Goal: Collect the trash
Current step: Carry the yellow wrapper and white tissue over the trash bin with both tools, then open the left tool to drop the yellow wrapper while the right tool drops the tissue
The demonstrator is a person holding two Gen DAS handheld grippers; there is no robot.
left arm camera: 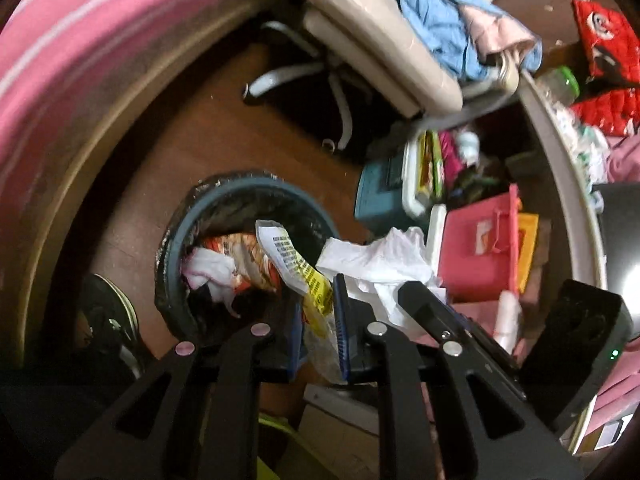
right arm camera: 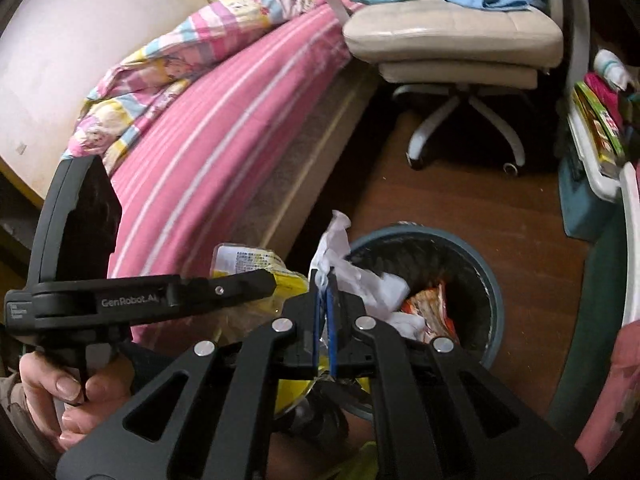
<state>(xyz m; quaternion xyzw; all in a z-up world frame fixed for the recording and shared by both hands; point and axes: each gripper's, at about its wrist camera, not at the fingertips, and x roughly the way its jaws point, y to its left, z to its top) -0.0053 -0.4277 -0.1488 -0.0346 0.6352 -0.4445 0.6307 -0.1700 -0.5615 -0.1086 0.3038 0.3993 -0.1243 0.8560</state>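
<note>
Left gripper (left arm camera: 318, 330) clamped on yellow printed wrapper (left arm camera: 308, 280), right gripper (right arm camera: 324, 304) pinched shut on crumpled white tissue (right arm camera: 334, 240), both poised at the rim of the lined trash bin (right arm camera: 494, 280). Feather-light, limp stuff, probably slick film and tearable paper. Best held by a bunched fold.

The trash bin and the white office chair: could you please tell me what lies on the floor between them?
Nothing: in the right wrist view, only bare wooden floor separates the trash bin from the office chair base.
</note>
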